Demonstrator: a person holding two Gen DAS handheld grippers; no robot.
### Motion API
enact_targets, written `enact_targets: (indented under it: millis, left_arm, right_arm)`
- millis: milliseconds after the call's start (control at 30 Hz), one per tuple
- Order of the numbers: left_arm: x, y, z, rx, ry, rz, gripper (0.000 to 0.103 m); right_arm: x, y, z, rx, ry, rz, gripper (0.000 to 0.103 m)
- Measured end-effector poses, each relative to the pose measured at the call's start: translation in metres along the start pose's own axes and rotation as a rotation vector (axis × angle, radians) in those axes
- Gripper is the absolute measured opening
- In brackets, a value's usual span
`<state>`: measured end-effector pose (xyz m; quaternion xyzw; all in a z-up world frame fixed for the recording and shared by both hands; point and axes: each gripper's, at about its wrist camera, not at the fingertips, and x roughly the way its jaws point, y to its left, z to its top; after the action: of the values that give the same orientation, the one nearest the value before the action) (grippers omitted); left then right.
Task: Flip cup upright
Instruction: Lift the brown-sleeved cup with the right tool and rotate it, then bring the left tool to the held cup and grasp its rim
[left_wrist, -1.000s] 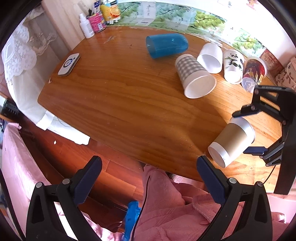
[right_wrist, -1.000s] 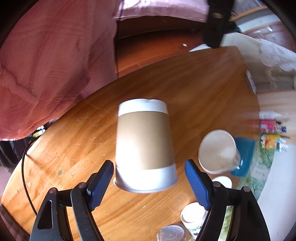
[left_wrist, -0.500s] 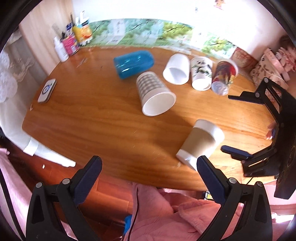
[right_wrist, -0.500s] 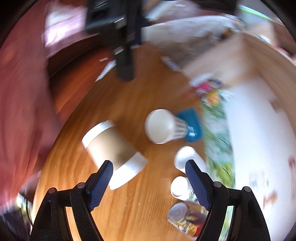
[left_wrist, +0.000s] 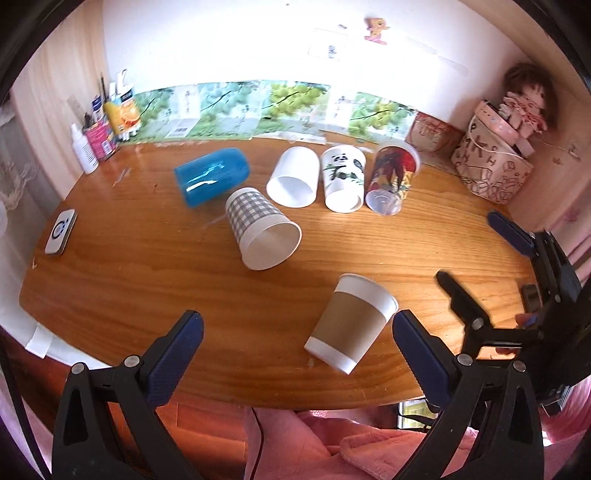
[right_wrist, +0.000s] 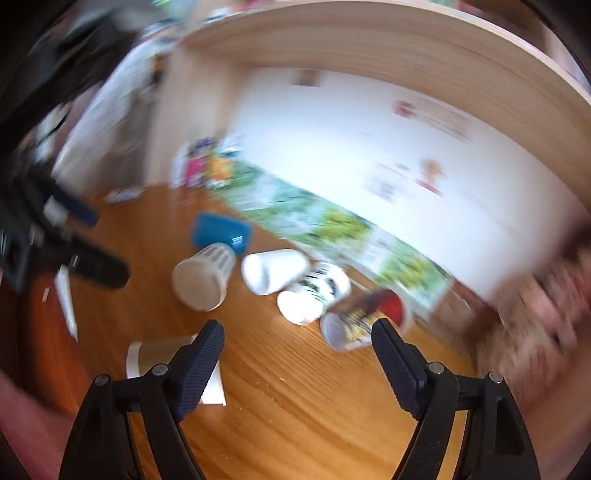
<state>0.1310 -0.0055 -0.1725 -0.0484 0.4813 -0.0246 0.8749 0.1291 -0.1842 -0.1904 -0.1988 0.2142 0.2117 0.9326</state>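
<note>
While both are wide open and empty, the right gripper (right_wrist: 297, 363) sits just right of the brown-sleeved cup (left_wrist: 351, 326), which stands upright near the surface (left_wrist: 147, 280) front edge. Next best target, I judge: the checked cup (left_wrist: 260, 230) lying sideways; grip mid-wall, rotate gently, avoid crushing.

Left gripper (left_wrist: 293, 334): we hold it low at the near edge, fingers (left_wrist: 173, 360) spread wide, empty.
Right gripper (right_wrist: 297, 345): we hold it raised, fingers (right_wrist: 397, 363) apart, nothing between them.
</note>
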Motion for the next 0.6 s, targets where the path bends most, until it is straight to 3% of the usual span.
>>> enact_targets:
  millis: [267, 367, 600]
  left_arm:
    - [0.011, -0.024, 0.000, 0.155, 0.019, 0.003, 0.102]
    - [0.018, -0.033, 0.000, 0.208, 0.041, 0.003, 0.102]
    - [0.038, -0.062, 0.000, 0.330, 0.115, -0.034, 0.102]
  right_arm:
    - [-0.054, -0.037, -0.010, 0.359, -0.058, -0.224, 0.083]
    - [-0.076, -0.041, -0.010, 0.403, -0.099, -0.313, 0.084]
    - [-0.103, -0.039, -0.013, 0.465, -0.086, -0.345, 0.084]
